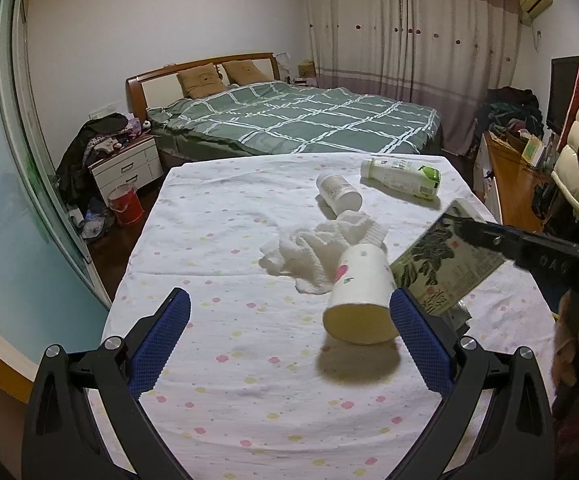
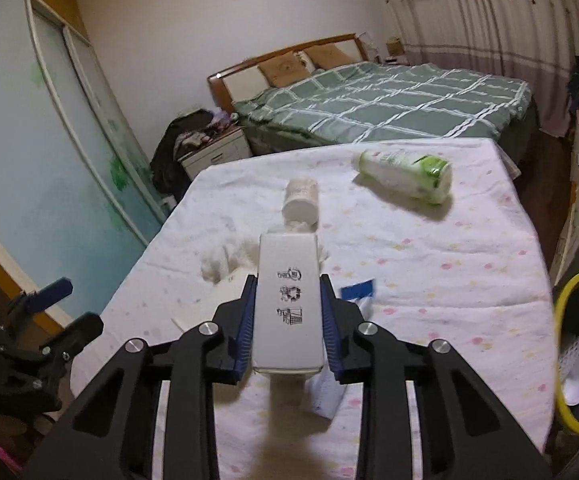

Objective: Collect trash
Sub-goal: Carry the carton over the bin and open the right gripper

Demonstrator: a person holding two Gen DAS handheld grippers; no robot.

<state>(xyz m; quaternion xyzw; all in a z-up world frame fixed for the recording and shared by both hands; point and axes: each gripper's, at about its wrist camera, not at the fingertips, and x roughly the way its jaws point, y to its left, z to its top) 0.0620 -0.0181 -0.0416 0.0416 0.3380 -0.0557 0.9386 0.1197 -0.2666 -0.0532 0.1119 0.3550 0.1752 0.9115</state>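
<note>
Right claw (image 2: pixel 288 312) clamped on carton (image 2: pixel 288 300); left claw (image 1: pixel 289 344) wide, empty, paper cup (image 1: pixel 359 298) and tissue (image 1: pixel 313 256) ahead.

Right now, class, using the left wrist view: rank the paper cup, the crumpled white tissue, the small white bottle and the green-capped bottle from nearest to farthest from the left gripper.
1. Paper cup, lying on its side by the left gripper's right finger.
2. Crumpled white tissue, mid-table behind the cup.
3. Small white bottle, beyond the tissue.
4. Green-capped bottle, far right, near the table's far edge.
</note>
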